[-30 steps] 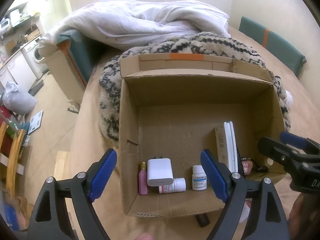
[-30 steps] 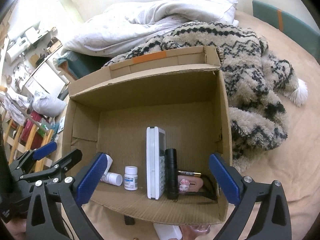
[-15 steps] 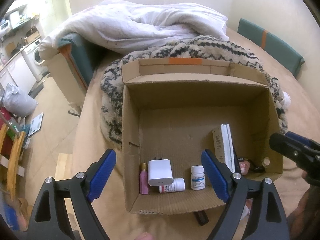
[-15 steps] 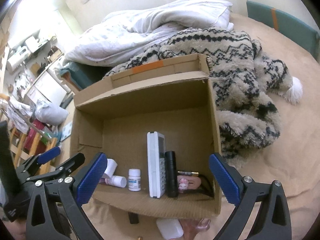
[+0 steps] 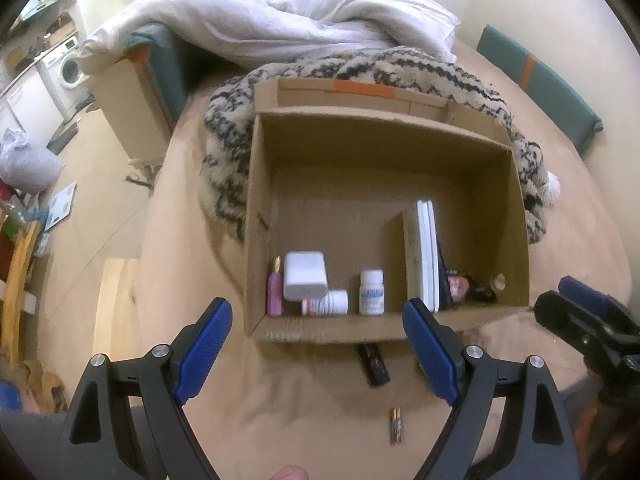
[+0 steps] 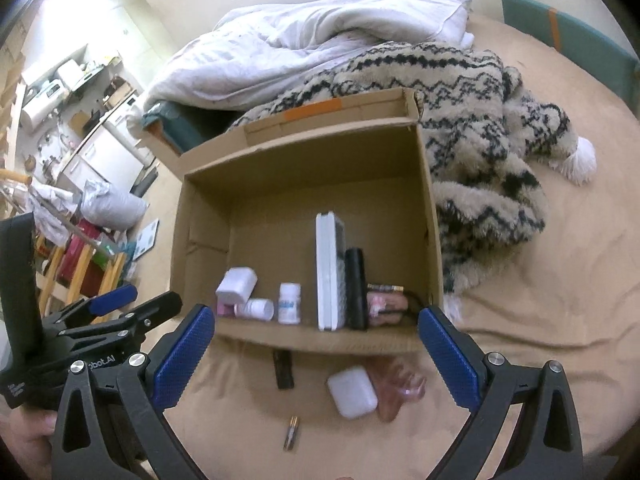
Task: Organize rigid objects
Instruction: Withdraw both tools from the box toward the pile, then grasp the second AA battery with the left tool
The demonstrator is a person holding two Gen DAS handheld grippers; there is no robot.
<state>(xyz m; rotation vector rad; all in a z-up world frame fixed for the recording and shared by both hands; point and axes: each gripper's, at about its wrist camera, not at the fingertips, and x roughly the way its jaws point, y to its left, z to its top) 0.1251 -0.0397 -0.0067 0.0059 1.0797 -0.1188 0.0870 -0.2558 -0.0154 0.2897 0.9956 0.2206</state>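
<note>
While both tools point(image 5: 316, 344) point(image 6: 316, 356) gape empty, pinkish lump point(image 6: 394, 390) beside white case point(image 6: 352, 391) too blurred to name.

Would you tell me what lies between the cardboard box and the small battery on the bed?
In the right wrist view, a black stick-shaped item lies between the cardboard box and battery.

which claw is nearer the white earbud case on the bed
Right. The right claw opens directly over the white earbud case, lying just outside the cardboard box. The left claw is off to its left.
</note>
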